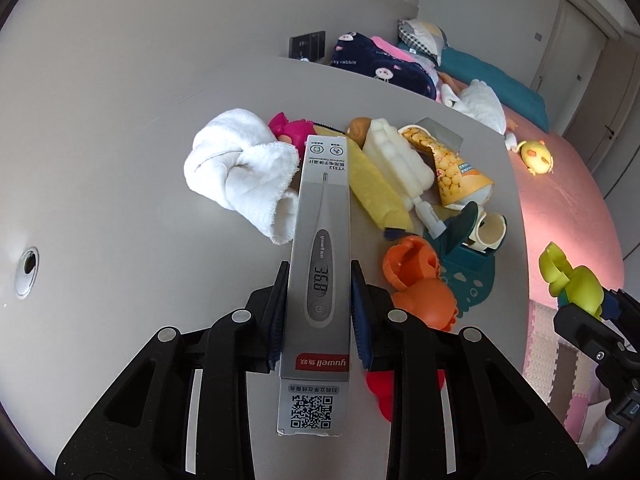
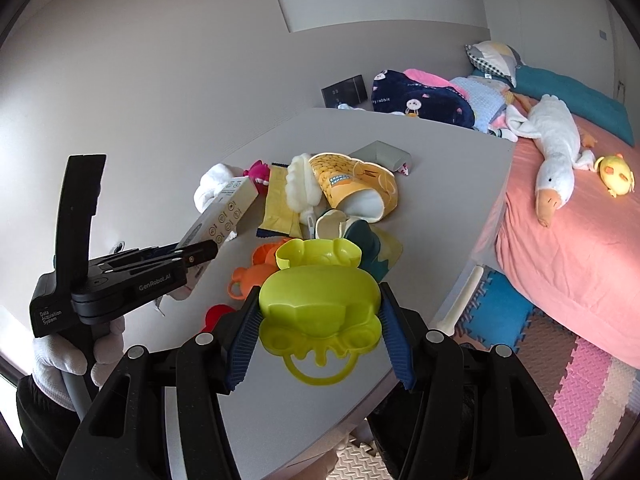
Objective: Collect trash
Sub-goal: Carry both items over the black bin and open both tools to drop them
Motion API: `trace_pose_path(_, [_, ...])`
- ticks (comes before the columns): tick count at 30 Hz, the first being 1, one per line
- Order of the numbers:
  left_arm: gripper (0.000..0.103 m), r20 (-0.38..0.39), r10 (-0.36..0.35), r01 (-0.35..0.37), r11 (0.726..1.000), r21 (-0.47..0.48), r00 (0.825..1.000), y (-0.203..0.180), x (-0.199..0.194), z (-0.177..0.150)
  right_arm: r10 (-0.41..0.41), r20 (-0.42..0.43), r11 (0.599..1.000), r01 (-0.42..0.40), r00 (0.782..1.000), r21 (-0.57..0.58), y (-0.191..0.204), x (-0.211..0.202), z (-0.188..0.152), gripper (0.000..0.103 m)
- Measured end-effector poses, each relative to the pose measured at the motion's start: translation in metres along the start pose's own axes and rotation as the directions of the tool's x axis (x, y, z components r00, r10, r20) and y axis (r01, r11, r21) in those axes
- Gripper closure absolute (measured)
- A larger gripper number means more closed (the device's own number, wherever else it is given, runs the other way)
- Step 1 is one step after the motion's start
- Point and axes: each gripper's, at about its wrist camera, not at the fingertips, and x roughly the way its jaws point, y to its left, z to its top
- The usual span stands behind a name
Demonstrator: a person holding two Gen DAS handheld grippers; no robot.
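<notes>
Over the grey table [image 1: 120, 184], lower centre: left gripper [image 1: 319, 316] jaws clamped on the thermometer box [image 1: 320, 248].
Right gripper [image 2: 320, 320]: jaws clamped on the green toy [image 2: 320, 304], bottom centre.
Doing it well: keep the long box level (it overhangs both ends); lift clear of the pile.
Count: one box, one snack bag [image 1: 452, 168], one white towel [image 1: 240, 168], two orange toys [image 1: 416, 284].

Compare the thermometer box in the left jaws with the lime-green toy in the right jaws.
The thermometer box is long, flat-sided, grey printed cardboard; the lime-green toy is wide, rounded, plain moulded plastic. The box lies lengthwise between the left gripper's jaws; the toy sits crosswise in the right gripper. Both are clamped, above the table.
</notes>
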Motion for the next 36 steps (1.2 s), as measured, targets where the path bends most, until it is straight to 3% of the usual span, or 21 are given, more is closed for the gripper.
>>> trace_pose_path(5, [0.075, 0.043, -0.012, 0.012, 1.000, 0.006, 0.999, -0.013, -0.028, -0.001, -0.003, 0.027, 1.000, 0.003, 1.000, 0.008, -0.010, -0.021, -0.004, 0.045])
trace_pose_path(13, [0.075, 0.074, -0.074, 0.067, 0.994, 0.087, 0.995, -0.065, -0.046, -0.002, -0.058, 0.066, 0.998, 0.055, 0.996, 0.043, -0.042, -0.056, -0.014, 0.045])
trace_pose_path(23, [0.075, 0.034, -0.166, 0.156, 0.966, 0.206, 0.986, -0.139, -0.039, -0.012, -0.163, 0.099, 0.981, 0.151, 0.982, 0.119, -0.093, -0.097, -0.030, 0.045])
trace_pose_path(36, [0.075, -0.085, -0.262, 0.275, 0.896, 0.348, 0.961, -0.225, -0.015, -0.038, -0.283, 0.099, 0.935, 0.251, 0.954, 0.252, -0.161, -0.131, -0.051, 0.045])
